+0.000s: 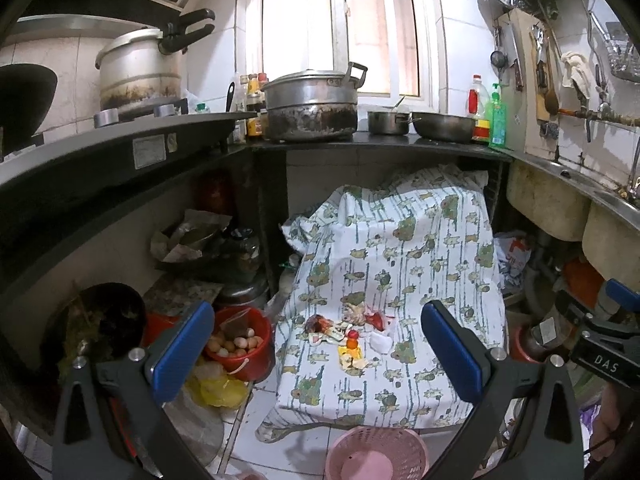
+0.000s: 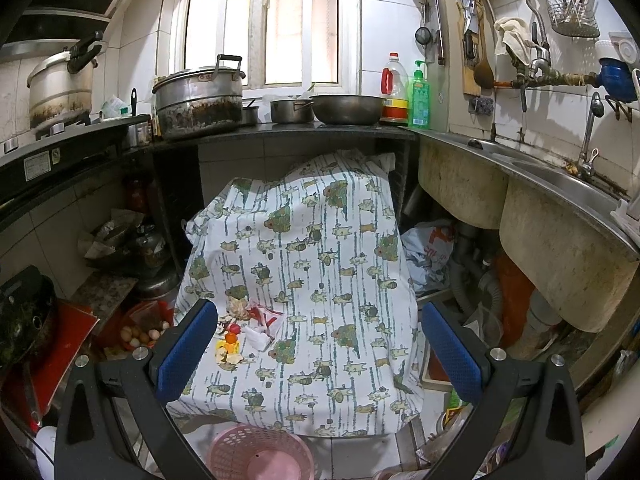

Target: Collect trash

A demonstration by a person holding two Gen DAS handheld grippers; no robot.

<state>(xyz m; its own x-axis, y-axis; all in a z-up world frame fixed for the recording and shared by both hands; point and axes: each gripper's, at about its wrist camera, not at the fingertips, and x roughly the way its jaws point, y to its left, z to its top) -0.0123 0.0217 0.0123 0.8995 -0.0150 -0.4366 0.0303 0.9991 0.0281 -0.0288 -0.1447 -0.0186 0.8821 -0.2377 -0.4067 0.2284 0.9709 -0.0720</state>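
A small heap of trash (image 1: 352,334) lies on a cloth-covered surface (image 1: 420,248): brown and red scraps, a white crumpled wrapper (image 1: 381,340), yellow bits (image 1: 350,354). The right wrist view shows the same trash (image 2: 244,330) to the left of centre on the cloth (image 2: 320,240). A pink basket (image 1: 376,456) stands on the floor just in front of the cloth, also in the right wrist view as the pink basket (image 2: 260,456). My left gripper (image 1: 318,352) is open, above and short of the trash. My right gripper (image 2: 318,350) is open too, nothing between its fingers; its body shows at the left view's right edge.
A black counter (image 1: 380,142) with blackened pots (image 1: 312,104) runs behind. A red bucket of eggs (image 1: 240,344) and yellow bags sit on the floor at left. A steel sink (image 2: 560,176) with pipes under it is at right. Clutter fills both sides under the counter.
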